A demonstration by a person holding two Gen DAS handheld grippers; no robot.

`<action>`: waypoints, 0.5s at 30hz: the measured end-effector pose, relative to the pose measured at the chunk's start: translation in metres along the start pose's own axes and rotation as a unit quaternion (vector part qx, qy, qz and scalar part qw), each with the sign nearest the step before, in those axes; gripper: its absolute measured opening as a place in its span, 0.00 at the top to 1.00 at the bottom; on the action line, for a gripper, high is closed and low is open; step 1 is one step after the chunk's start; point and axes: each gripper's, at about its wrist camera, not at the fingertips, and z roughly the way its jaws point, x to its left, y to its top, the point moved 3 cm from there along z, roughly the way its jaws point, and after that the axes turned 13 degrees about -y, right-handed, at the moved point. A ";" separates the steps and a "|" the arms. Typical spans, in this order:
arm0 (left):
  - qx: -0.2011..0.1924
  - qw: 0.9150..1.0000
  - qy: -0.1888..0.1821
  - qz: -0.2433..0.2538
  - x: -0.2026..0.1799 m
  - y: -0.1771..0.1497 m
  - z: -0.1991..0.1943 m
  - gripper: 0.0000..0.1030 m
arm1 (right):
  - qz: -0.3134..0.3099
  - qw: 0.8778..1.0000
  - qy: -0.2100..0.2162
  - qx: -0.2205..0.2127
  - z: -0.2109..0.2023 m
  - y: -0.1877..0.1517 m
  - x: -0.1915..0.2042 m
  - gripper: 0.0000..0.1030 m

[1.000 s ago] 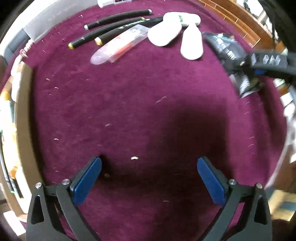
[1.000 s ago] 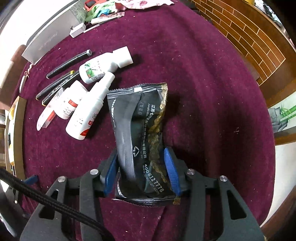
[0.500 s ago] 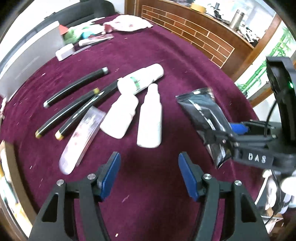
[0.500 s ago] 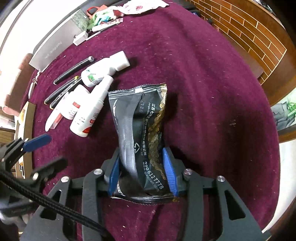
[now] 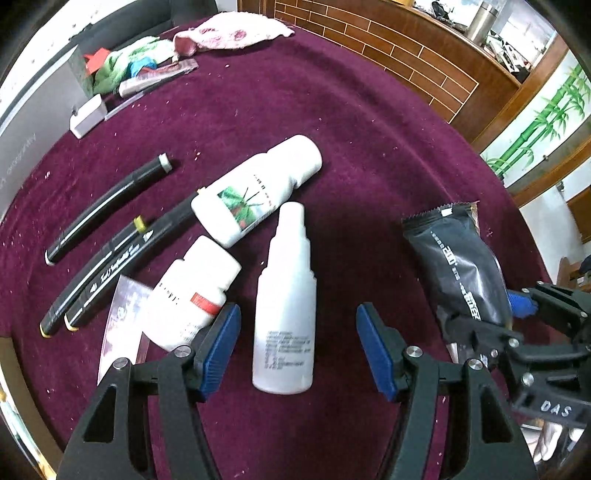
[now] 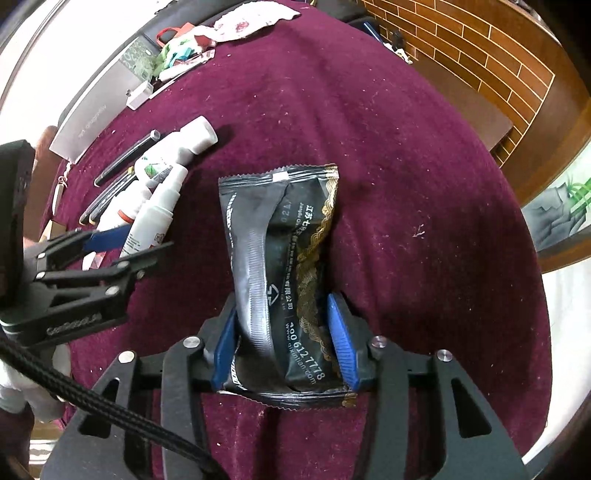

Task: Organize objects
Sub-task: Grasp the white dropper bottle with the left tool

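Note:
My right gripper (image 6: 282,336) is shut on a black foil packet (image 6: 280,258) and holds it over the purple cloth; the packet also shows in the left wrist view (image 5: 458,269). My left gripper (image 5: 295,343) is open, its jaws on either side of a white spray bottle (image 5: 286,314) lying on the cloth. Beside it lie a white bottle with a red label (image 5: 192,291), a larger white bottle with a leaf picture (image 5: 258,188), three black markers (image 5: 110,206) and a clear flat packet (image 5: 122,325).
At the far left edge of the round purple table (image 5: 369,129) lie a grey box (image 5: 29,122), a small white block (image 5: 86,116), coloured wrappers (image 5: 125,66) and a pink cloth (image 5: 229,31). A brick-pattern wooden wall (image 5: 424,62) stands behind.
My left gripper has moved forward to the bottles, and the spray bottle now lies between its open jaws. My right gripper still holds the black packet, shifted slightly right.

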 end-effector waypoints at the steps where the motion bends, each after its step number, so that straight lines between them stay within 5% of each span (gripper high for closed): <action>1: -0.002 1.000 0.005 0.003 -0.001 0.001 0.001 0.43 | 0.000 1.000 0.001 0.000 0.001 0.001 0.000 0.56; 6: -0.010 0.999 0.044 0.030 -0.011 -0.001 0.006 0.45 | -0.002 1.000 0.003 -0.001 0.000 0.000 -0.003 0.50; 8: -0.014 0.999 0.043 0.022 -0.010 -0.001 0.004 0.59 | -0.006 1.000 0.000 -0.002 0.000 0.000 0.000 0.45; 9: -0.015 0.999 0.044 0.019 -0.010 -0.001 0.001 0.76 | -0.009 1.000 -0.002 -0.002 0.001 0.001 0.003 0.41; 15: -0.018 1.000 -0.001 -0.025 0.001 -0.021 -0.013 0.76 | -0.025 0.999 -0.024 0.002 0.002 0.002 0.013 0.35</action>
